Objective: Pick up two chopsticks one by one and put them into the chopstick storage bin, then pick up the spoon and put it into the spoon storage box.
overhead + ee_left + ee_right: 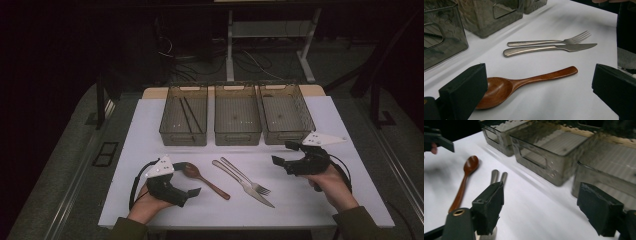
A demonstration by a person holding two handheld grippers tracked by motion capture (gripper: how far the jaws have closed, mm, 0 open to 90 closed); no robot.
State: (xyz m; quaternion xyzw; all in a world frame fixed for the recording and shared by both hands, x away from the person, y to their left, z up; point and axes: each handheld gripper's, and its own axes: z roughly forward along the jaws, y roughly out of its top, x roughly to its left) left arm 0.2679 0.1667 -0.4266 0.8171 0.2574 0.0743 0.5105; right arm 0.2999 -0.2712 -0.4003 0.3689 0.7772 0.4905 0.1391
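Observation:
A wooden spoon (205, 180) lies on the white table, its bowl toward the left. Right of it, a steel fork (245, 176) and knife (243, 185) lie side by side. My left gripper (187, 178) rests low at the front left. It is open, with the spoon's bowl (499, 90) just beside its left jaw and the handle stretching between the jaws, untouched. My right gripper (284, 153) hovers at the right, in front of the right-hand bin. Its jaws are open and nothing is between them (541, 200).
Three translucent bins stand in a row at the back: left bin (183, 137) with dark chopsticks (189, 116) inside, middle bin (237, 136), right bin (285, 136). The white table surface (150, 130) ends at dark floor on all sides.

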